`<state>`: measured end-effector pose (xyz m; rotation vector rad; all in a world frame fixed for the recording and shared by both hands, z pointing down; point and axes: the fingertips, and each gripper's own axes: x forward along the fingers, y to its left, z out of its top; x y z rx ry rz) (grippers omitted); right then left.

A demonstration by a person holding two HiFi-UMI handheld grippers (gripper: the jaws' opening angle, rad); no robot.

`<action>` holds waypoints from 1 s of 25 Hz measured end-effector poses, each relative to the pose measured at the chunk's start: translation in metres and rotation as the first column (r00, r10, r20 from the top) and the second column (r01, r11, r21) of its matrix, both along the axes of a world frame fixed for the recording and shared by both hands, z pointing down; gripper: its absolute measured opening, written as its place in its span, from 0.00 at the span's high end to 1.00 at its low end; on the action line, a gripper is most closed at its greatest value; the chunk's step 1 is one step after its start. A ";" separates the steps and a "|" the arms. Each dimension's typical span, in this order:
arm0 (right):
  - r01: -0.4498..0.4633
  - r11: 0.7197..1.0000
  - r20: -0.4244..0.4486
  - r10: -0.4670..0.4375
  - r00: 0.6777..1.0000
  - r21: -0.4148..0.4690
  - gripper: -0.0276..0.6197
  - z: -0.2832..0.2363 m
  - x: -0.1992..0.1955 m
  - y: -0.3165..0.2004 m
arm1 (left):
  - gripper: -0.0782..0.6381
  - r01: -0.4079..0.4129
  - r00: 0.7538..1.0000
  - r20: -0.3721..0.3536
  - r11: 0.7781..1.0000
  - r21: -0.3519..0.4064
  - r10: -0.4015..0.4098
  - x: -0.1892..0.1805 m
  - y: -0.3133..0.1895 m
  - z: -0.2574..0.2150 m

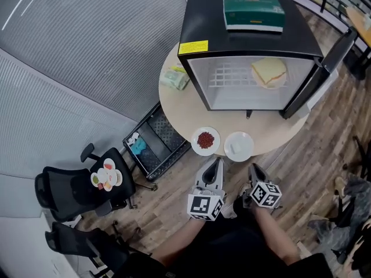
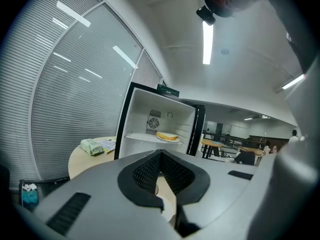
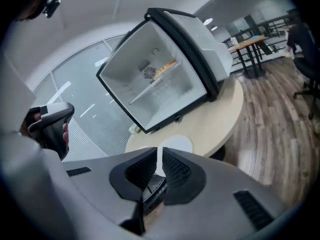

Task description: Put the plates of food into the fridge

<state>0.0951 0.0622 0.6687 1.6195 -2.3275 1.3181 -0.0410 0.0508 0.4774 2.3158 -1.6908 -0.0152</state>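
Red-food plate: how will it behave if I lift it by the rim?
The plate looks shallow and rigid, so it probably lifts stiffly. Its red food is a loose heap, likely to slide if tilted. On the smooth table it may skid when nudged.

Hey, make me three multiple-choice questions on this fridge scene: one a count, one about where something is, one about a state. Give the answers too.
1. How many plates stand on the round table in front of the fridge?
A one
B two
C four

2. Where is the sandwich plate?
A on the table
B on top of the fridge
C inside the fridge, on its shelf

3. How is the fridge door?
A shut
B open
C taken off

Answers:
1 B: only the plate of red food and the white plate stand there.
2 C: it lies on the wire shelf.
3 B: the door is swung aside and the inside shows.
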 end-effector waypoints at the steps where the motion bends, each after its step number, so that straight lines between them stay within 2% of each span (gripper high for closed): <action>1: -0.027 0.999 0.017 0.027 0.999 -0.028 0.93 0.010 -0.003 0.001 | 0.88 -0.019 1.000 0.000 1.000 -0.007 0.019 -0.003 -0.002 0.003; 4: -0.127 0.985 0.045 0.133 0.990 -0.114 0.92 0.043 -0.010 0.002 | 0.88 -0.084 0.997 -0.003 0.996 -0.022 0.083 -0.012 -0.006 0.004; 6: -0.204 0.962 0.104 0.225 0.969 -0.182 0.89 0.063 -0.015 0.001 | 0.88 -0.128 0.992 -0.012 0.992 -0.019 0.128 -0.018 -0.005 0.002; 9: -0.305 0.911 0.221 0.369 0.903 -0.278 0.77 0.086 -0.021 -0.002 | 0.88 -0.176 0.984 -0.031 0.984 -0.020 0.175 -0.027 -0.003 0.008; 12: -0.362 0.868 0.300 0.465 0.833 -0.339 0.75 0.102 -0.028 -0.008 | 0.88 -0.196 0.980 -0.041 0.980 -0.035 0.195 -0.039 -0.005 0.014; 16: -0.385 0.844 0.357 0.514 0.780 -0.374 0.75 0.111 -0.036 -0.015 | 0.88 -0.199 0.980 -0.037 0.979 -0.042 0.198 -0.052 -0.007 0.017; 22: -0.382 0.825 0.355 0.534 0.767 -0.417 0.75 0.127 -0.046 -0.025 | 0.88 -0.176 0.984 -0.036 0.984 -0.041 0.174 -0.067 -0.013 0.018; 25: -0.371 0.829 0.385 0.532 0.755 -0.419 0.75 0.129 -0.048 -0.025 | 0.88 -0.165 0.986 -0.034 0.985 -0.039 0.164 -0.070 -0.014 0.017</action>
